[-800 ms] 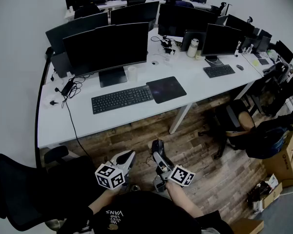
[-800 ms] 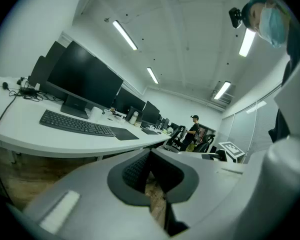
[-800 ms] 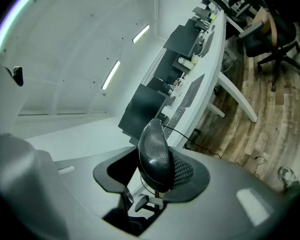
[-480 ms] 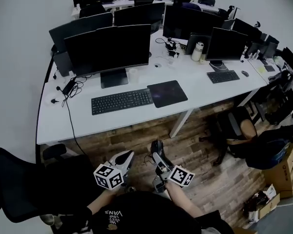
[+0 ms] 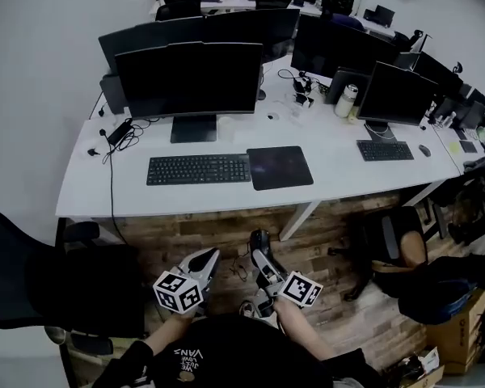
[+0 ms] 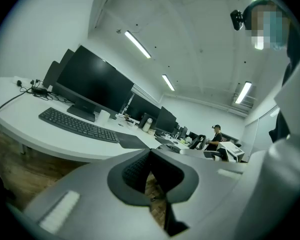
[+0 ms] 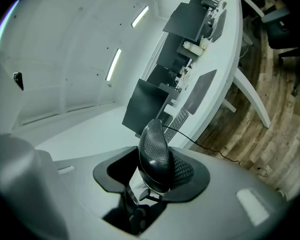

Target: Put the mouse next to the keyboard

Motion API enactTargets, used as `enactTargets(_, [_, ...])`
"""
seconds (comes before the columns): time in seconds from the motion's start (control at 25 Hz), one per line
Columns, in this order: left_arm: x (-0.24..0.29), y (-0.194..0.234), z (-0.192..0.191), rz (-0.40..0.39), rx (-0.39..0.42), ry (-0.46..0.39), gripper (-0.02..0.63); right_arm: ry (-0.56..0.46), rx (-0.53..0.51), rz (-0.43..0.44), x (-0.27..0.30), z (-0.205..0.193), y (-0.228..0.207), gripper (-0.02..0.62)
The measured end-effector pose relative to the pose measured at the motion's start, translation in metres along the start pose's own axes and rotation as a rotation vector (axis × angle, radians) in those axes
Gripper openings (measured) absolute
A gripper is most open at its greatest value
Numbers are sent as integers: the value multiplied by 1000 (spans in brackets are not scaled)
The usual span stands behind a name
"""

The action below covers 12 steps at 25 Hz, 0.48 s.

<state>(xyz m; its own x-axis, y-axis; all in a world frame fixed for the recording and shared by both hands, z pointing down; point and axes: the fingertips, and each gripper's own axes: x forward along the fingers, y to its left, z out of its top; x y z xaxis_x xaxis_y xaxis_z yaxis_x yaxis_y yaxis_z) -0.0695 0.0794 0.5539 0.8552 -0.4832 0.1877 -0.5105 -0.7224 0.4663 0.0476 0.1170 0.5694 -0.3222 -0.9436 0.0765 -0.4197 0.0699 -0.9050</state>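
A black mouse [image 7: 155, 154] stands upright between the jaws of my right gripper [image 7: 152, 176], which is shut on it. In the head view that mouse [image 5: 259, 239] sticks up from the right gripper [image 5: 261, 259], low over the wooden floor and well short of the desk. The black keyboard [image 5: 198, 169] lies on the white desk [image 5: 145, 200] in front of a large monitor [image 5: 190, 79], with a dark mouse pad [image 5: 280, 167] at its right end. My left gripper [image 5: 207, 260] hangs beside the right one, shut with nothing in it; its view shows the keyboard [image 6: 77, 125] far ahead.
A black office chair [image 5: 40, 277] stands at my left, another chair [image 5: 392, 241] at the right under the desk end. A second keyboard [image 5: 385, 149], a small mouse [image 5: 424, 149] and more monitors sit further right. A cable [image 5: 111, 192] hangs off the desk's left side.
The head view has swung, so the desk now sits further right and squarer to me. Both grippers keep their pose, and the mouse stays in the right one.
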Motion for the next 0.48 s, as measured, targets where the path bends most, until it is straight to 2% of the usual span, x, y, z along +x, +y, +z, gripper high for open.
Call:
enactTargets(0.08, [10, -5, -3, 23, -14, -21, 2, 26, -23, 32, 1, 14, -2, 178])
enactTargets(0.24, [21, -17, -11, 69, -39, -42, 2, 63, -11, -4, -4, 34, -26, 176])
enactTargets(0.4, [30, -19, -17, 106, -56, -32, 2, 74, -1, 46, 1, 50, -26, 177])
enactTargets(0.48, [37, -16, -13, 114, -55, -34, 2, 75, 10, 27, 3, 56, -33, 176])
